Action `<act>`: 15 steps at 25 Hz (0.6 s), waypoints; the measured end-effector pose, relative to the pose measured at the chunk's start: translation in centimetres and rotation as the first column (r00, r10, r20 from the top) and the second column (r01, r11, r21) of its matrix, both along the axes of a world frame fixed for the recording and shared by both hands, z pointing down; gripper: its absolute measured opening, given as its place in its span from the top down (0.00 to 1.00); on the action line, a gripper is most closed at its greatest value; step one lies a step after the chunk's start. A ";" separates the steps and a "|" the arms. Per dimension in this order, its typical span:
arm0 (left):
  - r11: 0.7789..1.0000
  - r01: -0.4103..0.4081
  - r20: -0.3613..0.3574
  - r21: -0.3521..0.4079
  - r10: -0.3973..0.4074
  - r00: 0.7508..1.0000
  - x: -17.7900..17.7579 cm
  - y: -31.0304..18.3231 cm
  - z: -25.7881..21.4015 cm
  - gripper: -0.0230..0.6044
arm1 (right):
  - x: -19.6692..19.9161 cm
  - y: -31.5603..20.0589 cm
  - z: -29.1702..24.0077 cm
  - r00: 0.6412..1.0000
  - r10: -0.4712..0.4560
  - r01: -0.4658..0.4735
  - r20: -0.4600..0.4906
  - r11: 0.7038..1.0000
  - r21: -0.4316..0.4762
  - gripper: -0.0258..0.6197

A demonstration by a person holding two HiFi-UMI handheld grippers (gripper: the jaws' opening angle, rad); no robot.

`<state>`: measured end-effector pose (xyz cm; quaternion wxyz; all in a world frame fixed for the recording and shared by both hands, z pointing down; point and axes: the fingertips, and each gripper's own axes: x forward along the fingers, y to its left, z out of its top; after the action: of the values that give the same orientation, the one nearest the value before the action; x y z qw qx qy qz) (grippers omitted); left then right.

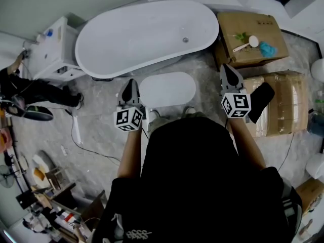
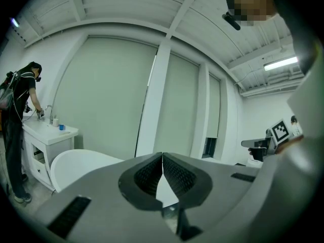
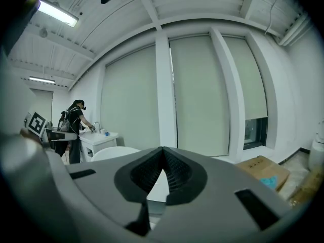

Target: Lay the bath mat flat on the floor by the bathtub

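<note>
A white oval bath mat (image 1: 167, 89) lies flat on the grey floor just in front of the white bathtub (image 1: 147, 36). My left gripper (image 1: 131, 83) hangs at the mat's left end, shut and empty, raised and pointing toward the tub. My right gripper (image 1: 229, 68) is off to the mat's right, above the cardboard boxes, also shut with nothing held. In the left gripper view the jaws (image 2: 162, 156) meet tip to tip, with the tub (image 2: 81, 163) low at left. The right gripper (image 3: 163, 150) shows the same closed tips.
Two cardboard boxes (image 1: 250, 37) stand right of the tub, one with a white spoon and a blue item on top. A white vanity (image 1: 53, 49) sits left of the tub, and a person in black (image 1: 25, 92) stands beside it. Clutter lies at the lower left.
</note>
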<state>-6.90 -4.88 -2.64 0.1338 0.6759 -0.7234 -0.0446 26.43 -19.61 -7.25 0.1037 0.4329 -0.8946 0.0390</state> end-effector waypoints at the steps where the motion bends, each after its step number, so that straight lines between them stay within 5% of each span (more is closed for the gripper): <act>1: 1.000 -0.001 -0.001 0.000 0.001 1.000 0.2 -0.2 0.1 0.93 | 0.0 0.0 0.0 1.000 -0.004 0.004 -0.002 1.000 -0.002 0.93; 15: 1.000 -0.020 -0.027 -0.014 0.019 0.999 1.9 -3.1 1.9 0.93 | -1.0 -1.6 1.4 0.997 -0.079 0.078 -0.021 0.995 -0.059 0.93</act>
<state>-4.96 -7.97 -0.71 0.1486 0.6813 -0.7152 -0.0471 25.46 -21.24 -5.85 0.1280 0.3947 -0.9081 0.0560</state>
